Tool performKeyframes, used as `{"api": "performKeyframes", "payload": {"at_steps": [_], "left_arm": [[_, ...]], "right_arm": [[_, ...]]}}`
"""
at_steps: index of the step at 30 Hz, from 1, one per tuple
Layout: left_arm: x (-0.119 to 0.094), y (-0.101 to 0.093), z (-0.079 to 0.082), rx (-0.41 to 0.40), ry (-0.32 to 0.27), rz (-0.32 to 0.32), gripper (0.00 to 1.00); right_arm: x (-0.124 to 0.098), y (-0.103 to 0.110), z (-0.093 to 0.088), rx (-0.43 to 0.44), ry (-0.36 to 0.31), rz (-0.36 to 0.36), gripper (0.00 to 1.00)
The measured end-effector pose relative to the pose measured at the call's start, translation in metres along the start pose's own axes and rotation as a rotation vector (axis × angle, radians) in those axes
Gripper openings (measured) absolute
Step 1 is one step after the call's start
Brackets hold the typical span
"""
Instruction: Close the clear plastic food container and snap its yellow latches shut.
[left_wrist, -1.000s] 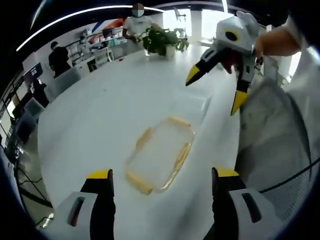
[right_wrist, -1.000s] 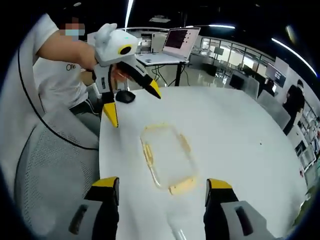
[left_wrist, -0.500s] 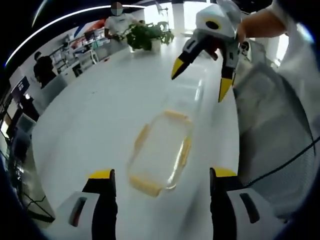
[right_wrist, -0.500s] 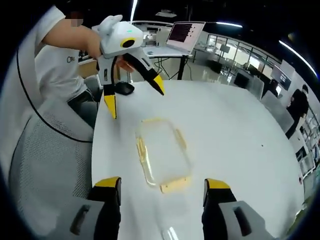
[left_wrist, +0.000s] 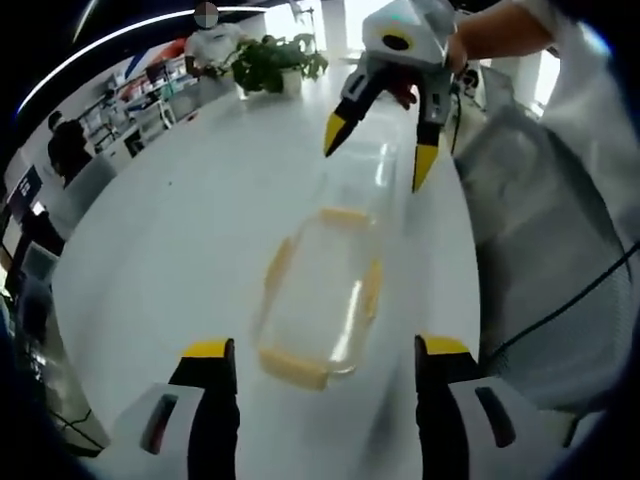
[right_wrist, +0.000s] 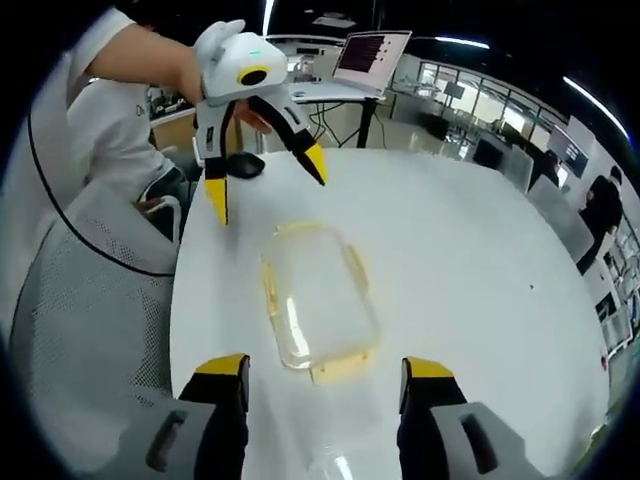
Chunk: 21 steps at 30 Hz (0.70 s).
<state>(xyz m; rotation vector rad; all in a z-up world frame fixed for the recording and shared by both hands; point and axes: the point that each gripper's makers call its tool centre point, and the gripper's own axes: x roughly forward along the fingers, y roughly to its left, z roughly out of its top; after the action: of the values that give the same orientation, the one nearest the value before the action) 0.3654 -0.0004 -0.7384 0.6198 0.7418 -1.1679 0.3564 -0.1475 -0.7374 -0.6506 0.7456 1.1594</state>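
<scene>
Clear container (left_wrist: 322, 288) with yellow latches (left_wrist: 291, 367), flat on the white worktop (left_wrist: 180, 230) between both grippers — each has drawn nearer over the last second. Left gripper (left_wrist: 318, 352) and right gripper (right_wrist: 322, 365) fingers wide, empty; latching not begun

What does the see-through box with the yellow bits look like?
The clear plastic container is a rounded rectangle lying flat on the white table. It looks like thin glossy plastic. Yellow latches sit on its short ends and long sides, spread outward. Nothing touches it: the left gripper and the right gripper hang open above either end.
</scene>
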Motion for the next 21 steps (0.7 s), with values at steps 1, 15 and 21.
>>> {"api": "performKeyframes", "payload": {"at_steps": [1,15,21], "left_arm": [[0.001,0.001,-0.001,-0.001,0.004,-0.002,0.70],[0.013,0.006,-0.021,0.129,0.106,-0.058,0.63],[0.018,0.011,-0.033,0.167,0.149,-0.077,0.58]], "right_arm": [[0.001,-0.001,-0.001,-0.009,0.006,0.000,0.58],[0.015,-0.007,-0.008,-0.054,0.042,0.028,0.55],[0.021,-0.012,-0.012,-0.063,0.064,0.041,0.52]]}}
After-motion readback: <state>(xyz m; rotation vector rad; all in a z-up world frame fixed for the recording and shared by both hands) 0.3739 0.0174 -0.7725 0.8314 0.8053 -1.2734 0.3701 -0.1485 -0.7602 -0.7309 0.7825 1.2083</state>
